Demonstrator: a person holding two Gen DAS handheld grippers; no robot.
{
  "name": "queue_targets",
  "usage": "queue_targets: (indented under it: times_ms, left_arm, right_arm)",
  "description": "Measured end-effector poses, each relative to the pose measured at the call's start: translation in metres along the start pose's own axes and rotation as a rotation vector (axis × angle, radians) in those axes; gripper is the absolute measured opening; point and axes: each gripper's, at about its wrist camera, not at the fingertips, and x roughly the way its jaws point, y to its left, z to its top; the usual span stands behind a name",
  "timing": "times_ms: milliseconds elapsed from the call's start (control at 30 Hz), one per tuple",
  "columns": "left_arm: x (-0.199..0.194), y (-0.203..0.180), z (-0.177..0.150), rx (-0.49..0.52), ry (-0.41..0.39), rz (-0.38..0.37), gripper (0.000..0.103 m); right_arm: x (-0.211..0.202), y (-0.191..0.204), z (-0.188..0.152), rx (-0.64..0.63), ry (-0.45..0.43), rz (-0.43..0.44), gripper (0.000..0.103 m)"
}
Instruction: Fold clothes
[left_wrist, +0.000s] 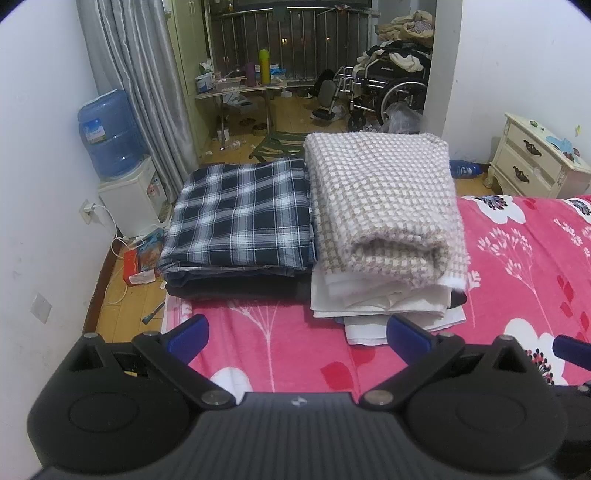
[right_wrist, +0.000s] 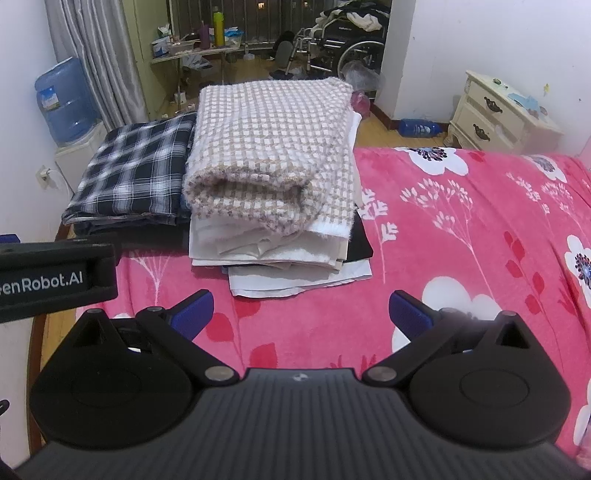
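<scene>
Both grippers hang over the pink flowered blanket (left_wrist: 517, 258) w/ nothing in them. Left gripper (left_wrist: 297, 334): jaws wide apart, blue pads (left_wrist: 190, 332) either side of bare blanket. Right gripper (right_wrist: 301, 314): same, wide apart, empty.

Folded clothes sit in two stacks at the far left end of the bed, side by side and touching. Left stack: dark plaid shirt (left_wrist: 240, 214) on top, darker pieces under it. Right stack: beige checked sweater (left_wrist: 380, 199) folded w/ its rolled edge facing the cameras, on top of several white layers (left_wrist: 376, 299); a black piece pokes out at the right side, prob. another garment but too little shows to tell.

Bkgd: water cooler w/ blue bottle (left_wrist: 107, 133) by the left wall, grey curtain (left_wrist: 144, 74), wheelchair (left_wrist: 391, 88) piled w/ clothes, cream nightstand (left_wrist: 532, 158) at right.
</scene>
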Motion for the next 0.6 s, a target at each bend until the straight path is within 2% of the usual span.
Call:
queue_targets:
  times_ms: [600]
  left_arm:
    - [-0.0003,-0.0012,0.0,0.004,-0.004,0.006,0.103]
  right_arm:
    - [0.0017,0.0016,0.001,-0.005,0.004,-0.004,0.102]
